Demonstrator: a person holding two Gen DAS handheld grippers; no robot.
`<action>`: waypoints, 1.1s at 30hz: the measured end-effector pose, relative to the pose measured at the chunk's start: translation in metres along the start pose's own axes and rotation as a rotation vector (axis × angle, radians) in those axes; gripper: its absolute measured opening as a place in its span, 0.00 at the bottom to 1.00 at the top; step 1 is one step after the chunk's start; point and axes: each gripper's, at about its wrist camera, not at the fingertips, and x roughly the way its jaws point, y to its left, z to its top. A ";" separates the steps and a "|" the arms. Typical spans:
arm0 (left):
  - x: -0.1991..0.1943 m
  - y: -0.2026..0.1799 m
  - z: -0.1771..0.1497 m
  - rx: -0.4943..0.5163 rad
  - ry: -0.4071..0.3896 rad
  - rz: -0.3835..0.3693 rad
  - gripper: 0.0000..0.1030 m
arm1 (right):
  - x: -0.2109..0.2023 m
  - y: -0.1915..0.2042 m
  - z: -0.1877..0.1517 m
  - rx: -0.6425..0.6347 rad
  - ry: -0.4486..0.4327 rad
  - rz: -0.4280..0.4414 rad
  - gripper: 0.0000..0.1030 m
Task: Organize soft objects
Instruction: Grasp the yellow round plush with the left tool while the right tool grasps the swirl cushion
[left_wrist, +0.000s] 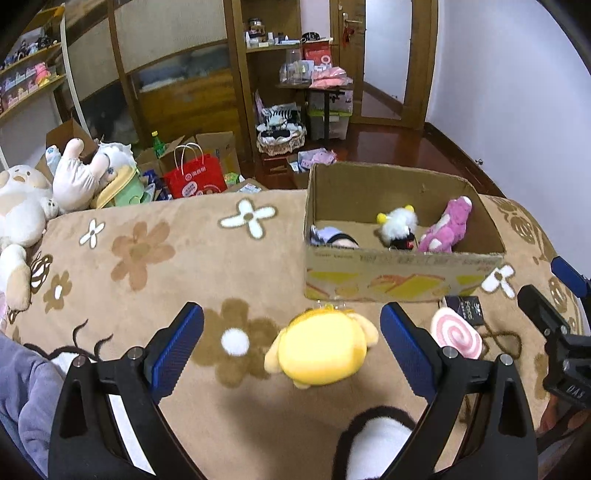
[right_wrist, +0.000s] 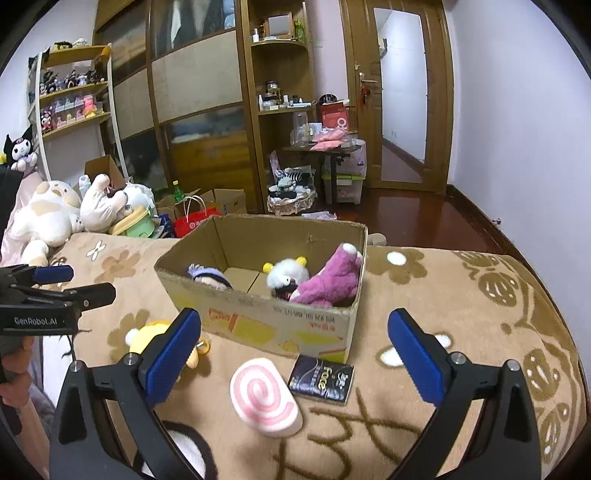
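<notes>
Left wrist view has the left gripper (left_wrist: 291, 345) spread wide over a yellow plush (left_wrist: 321, 352) lying loose on the flowery blanket (left_wrist: 147, 258). Right of that, the right gripper (right_wrist: 294, 356) is wide open too, gripping nothing, above a pink swirl plush (right_wrist: 264, 398). Cardboard box (right_wrist: 266, 325) behind already holds a purple plush (right_wrist: 328, 278).

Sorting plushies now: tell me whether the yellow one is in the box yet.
Out. The yellow plush lies on the blanket before the cardboard box.

Left gripper (left_wrist: 291, 347) and right gripper (right_wrist: 293, 350) angle downward, fingers spread wide.
</notes>
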 end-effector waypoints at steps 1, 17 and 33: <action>-0.001 0.000 -0.001 0.002 0.003 0.001 0.93 | -0.001 0.001 -0.002 -0.004 0.002 -0.001 1.00; 0.014 0.000 -0.009 -0.001 0.087 0.012 0.93 | 0.006 0.016 -0.023 -0.055 0.071 -0.008 1.00; 0.048 -0.015 -0.008 0.032 0.168 -0.007 0.93 | 0.034 0.015 -0.033 -0.049 0.143 -0.005 1.00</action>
